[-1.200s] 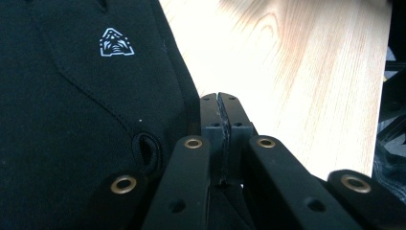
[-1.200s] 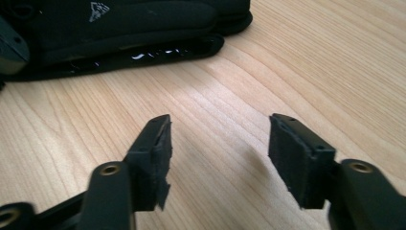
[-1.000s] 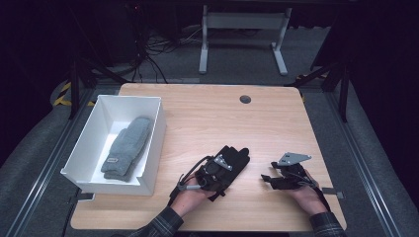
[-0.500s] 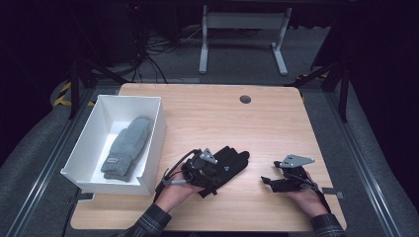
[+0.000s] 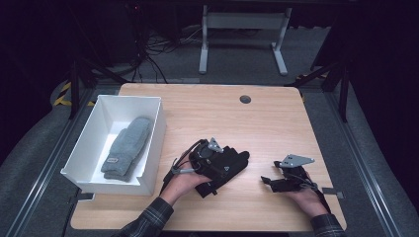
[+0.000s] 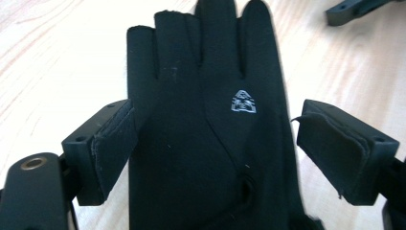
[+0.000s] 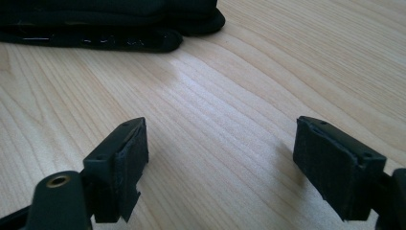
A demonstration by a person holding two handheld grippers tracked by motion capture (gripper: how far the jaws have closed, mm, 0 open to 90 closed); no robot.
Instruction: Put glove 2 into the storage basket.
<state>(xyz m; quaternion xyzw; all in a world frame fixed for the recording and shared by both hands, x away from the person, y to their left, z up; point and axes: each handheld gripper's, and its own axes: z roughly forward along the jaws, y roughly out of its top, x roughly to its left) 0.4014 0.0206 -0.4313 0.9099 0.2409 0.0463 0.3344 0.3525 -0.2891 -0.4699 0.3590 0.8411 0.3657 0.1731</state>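
**Near table edge: black glove released, both grippers open**

On the wooden table (image 5: 276,118), near its near edge, a black glove (image 5: 228,165) is laid flat, fingers pointing right and away. Over it the left gripper (image 6: 218,143) is held; its jaws have just been opening, and the pads are seen apart on either side of the glove, not pressing. To the right, the right gripper (image 7: 220,158) is kept wide open over bare wood, nothing gripped. At far left, a grey mitten (image 5: 127,148) is seen inside a white bin (image 5: 148,185).
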